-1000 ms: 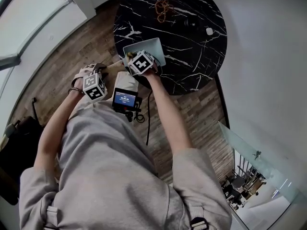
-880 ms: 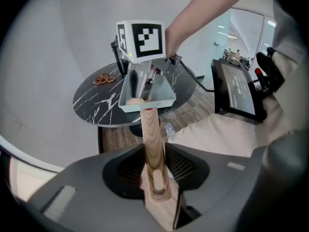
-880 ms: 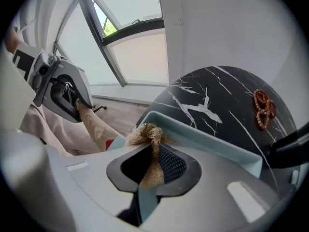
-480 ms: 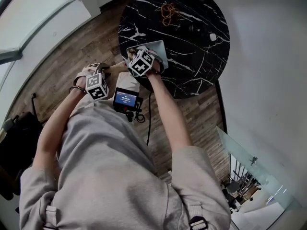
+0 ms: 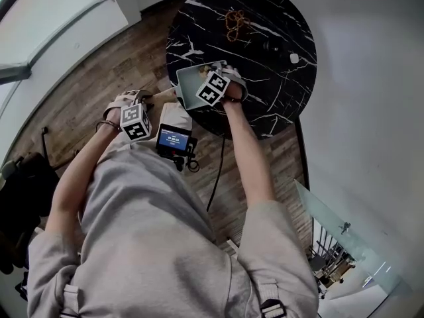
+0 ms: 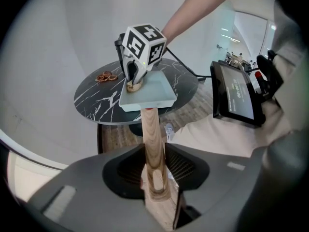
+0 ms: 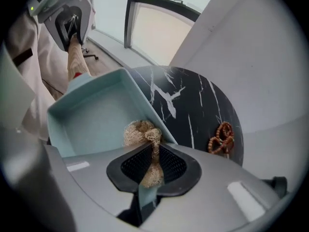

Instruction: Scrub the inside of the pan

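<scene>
A pale blue square pan [image 5: 190, 83] rests on the near edge of a round black marble table [image 5: 265, 78]. Its wooden handle [image 6: 150, 139] runs back between the jaws of my left gripper [image 6: 154, 178], which is shut on it. In the head view the left gripper [image 5: 147, 98] is off the table's edge. My right gripper [image 7: 150, 166] is shut on a tan fibrous scrubber [image 7: 141, 132]. The scrubber presses on the pan's floor [image 7: 96, 120] by the side wall. The left gripper view shows the right gripper [image 6: 133, 83] pointing down into the pan [image 6: 149, 95].
Brown beads [image 5: 235, 20] lie at the table's far side, and a small white object [image 5: 293, 58] sits to the right. A screen device [image 5: 173, 138] with a dangling cable [image 5: 218, 171] hangs at the person's front. Wooden floor surrounds the table.
The right gripper has slid to the right across the pan with the scrubber and rolled. The left gripper and handle have stayed put.
</scene>
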{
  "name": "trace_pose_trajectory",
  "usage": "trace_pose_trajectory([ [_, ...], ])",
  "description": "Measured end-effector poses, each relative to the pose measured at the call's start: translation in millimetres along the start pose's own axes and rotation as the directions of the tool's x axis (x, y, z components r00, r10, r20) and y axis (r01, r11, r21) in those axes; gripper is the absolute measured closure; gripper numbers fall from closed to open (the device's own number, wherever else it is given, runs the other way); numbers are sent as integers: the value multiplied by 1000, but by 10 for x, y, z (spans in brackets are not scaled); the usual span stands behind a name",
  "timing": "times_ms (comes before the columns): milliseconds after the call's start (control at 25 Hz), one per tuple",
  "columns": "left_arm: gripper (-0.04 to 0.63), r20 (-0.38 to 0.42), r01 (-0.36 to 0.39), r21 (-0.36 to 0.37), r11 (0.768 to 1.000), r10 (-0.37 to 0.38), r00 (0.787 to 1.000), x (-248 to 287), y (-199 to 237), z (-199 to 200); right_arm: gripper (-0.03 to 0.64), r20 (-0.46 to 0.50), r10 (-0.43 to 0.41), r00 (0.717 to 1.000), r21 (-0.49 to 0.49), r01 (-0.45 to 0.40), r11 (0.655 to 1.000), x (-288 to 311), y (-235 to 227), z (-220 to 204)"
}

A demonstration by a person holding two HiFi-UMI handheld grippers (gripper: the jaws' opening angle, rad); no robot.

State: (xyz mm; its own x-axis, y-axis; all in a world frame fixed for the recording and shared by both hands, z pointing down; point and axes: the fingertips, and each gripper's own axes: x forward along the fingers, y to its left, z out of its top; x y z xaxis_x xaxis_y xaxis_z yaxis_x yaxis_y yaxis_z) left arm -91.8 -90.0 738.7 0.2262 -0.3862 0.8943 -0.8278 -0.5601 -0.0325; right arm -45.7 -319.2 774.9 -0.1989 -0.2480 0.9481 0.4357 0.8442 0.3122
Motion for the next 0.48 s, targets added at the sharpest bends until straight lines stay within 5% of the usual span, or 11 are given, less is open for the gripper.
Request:
trace_pose_trajectory([
  [280, 466, -17, -23, -3, 1000, 23, 1000, -9, 13, -2, 557, -10, -161, 987, -153, 158, 975, -74, -152, -181],
  [480, 472, -5, -30, -78, 997, 30, 1000, 6, 63, 9, 557, -36, -57, 998, -71, 55, 996, -6, -76, -273],
])
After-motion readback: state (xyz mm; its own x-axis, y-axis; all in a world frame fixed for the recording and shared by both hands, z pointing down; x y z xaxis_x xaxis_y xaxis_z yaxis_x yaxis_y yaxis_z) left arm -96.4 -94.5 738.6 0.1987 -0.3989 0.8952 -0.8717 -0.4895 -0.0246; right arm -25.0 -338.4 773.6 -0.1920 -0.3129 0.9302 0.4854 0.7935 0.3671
